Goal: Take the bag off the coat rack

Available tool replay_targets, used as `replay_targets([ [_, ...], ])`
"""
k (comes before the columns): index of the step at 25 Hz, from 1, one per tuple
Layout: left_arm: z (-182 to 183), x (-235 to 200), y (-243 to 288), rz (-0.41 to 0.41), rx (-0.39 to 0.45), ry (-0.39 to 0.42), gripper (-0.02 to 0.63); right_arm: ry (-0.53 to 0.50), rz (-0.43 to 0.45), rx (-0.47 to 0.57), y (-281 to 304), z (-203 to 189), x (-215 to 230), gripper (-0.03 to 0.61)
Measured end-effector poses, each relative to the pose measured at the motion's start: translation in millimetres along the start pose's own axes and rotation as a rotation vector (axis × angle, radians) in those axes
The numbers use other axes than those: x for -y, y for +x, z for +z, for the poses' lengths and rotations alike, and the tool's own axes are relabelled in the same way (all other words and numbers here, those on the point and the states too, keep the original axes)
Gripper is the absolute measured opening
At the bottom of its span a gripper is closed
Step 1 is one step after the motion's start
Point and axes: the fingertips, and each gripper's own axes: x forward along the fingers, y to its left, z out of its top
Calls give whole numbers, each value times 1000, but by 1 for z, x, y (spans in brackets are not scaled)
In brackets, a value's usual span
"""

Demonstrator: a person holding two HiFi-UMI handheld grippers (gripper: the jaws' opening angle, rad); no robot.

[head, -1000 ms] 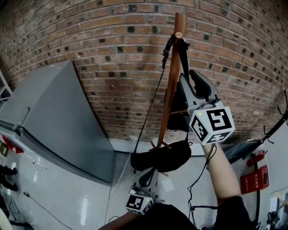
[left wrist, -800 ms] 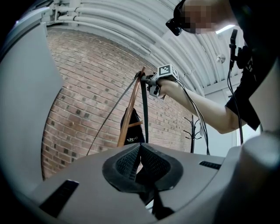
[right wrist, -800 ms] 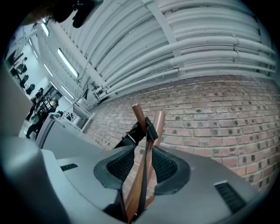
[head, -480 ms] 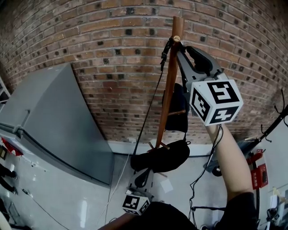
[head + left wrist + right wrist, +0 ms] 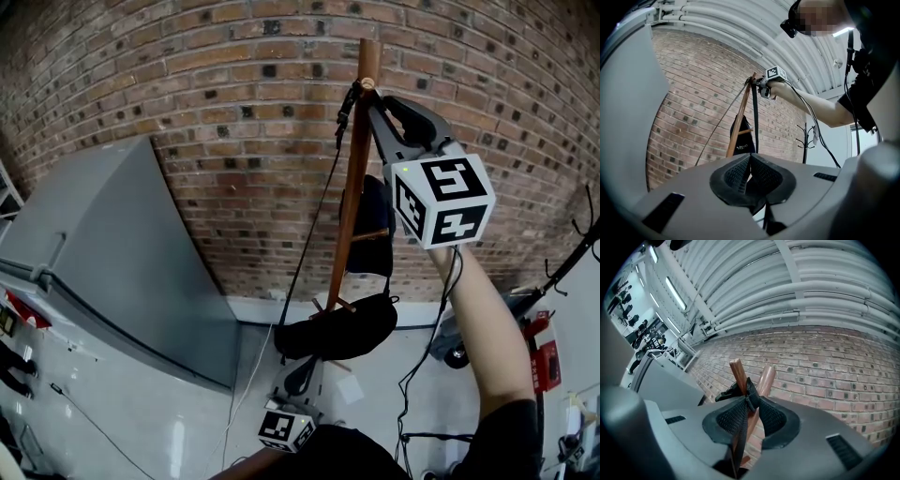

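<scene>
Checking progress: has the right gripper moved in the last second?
Yes. The right gripper rose along the wooden pole to the strap at its top, jaws closing round it.

Illumination is bright, even and diffuse in all three views. The source is overhead: light strips [image 5: 675, 287] run along the ceiling in the right gripper view, and a ceiling lamp [image 5: 843, 32] burns out to white in the left gripper view. The glossy floor [image 5: 173, 436] carries pale streaks of reflected light, and the grey cabinet [image 5: 112, 244] shows a soft sheen. Shadows are faint. The bag [image 5: 337, 328] renders near-black with little surface detail. Wide-angle distortion bows the courses of the brick wall [image 5: 234, 112] strongly toward the edges. Both gripper views have black, vignetted corners and a soft, unfocused near foreground.
</scene>
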Motion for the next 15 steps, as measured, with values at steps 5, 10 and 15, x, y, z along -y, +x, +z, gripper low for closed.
replay_targets([
  [5,-2,1,-1,-3,-3,-11,15,-1,-10,5,2,-2,-1,84],
  [10,2,-6,-4,16,-9,-25,15,25,-24,21,-1,-1,1,84],
  [15,2,-7,-5,6,9,-18,15,16,-1,-28,-16,-21,-8,95],
])
